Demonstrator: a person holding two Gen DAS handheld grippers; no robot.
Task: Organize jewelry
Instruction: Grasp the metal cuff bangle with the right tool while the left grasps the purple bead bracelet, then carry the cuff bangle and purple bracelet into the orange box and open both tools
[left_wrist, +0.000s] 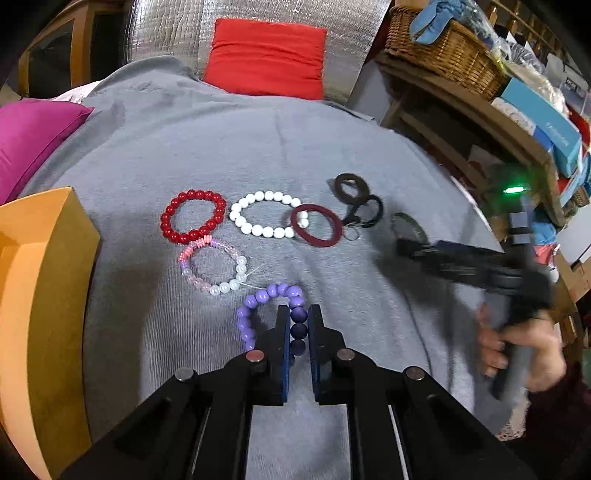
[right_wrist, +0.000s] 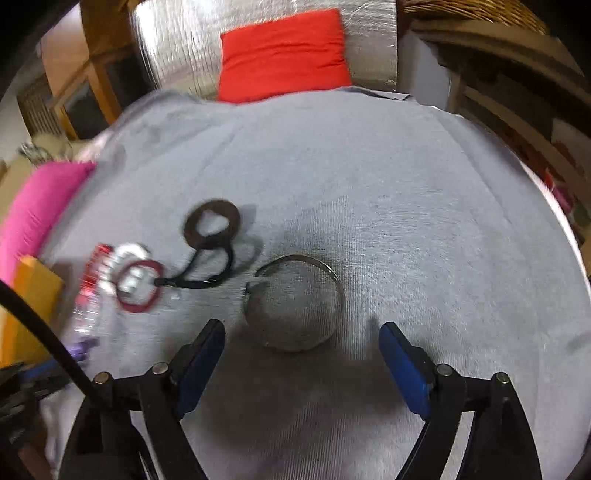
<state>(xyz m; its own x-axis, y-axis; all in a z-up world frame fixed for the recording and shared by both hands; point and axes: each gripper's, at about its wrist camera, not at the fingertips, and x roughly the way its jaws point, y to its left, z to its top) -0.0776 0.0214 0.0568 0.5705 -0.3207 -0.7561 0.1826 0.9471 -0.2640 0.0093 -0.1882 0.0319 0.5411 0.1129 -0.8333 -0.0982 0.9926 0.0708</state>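
My left gripper (left_wrist: 298, 317) is shut on the right side of a purple bead bracelet (left_wrist: 255, 306) lying on the grey cloth (left_wrist: 258, 147). Beyond it lie a pink-and-white bead bracelet (left_wrist: 212, 267), a red bead bracelet (left_wrist: 192, 215), a white bead bracelet (left_wrist: 264, 218) and a dark red ring bangle (left_wrist: 316, 225) that overlaps it. A dark brown ring with black loops (left_wrist: 356, 199) lies further right. My right gripper (right_wrist: 301, 338) is open, just short of a thin metal bangle (right_wrist: 295, 301) that lies between its fingers' line. The right gripper also shows blurred in the left wrist view (left_wrist: 410, 245).
An orange box (left_wrist: 40, 295) stands open at the left edge of the cloth. A magenta cushion (left_wrist: 29, 144) lies at far left, a red cushion (left_wrist: 266, 55) at the back. Wooden shelves with a wicker basket (left_wrist: 443, 48) and boxes stand at the right.
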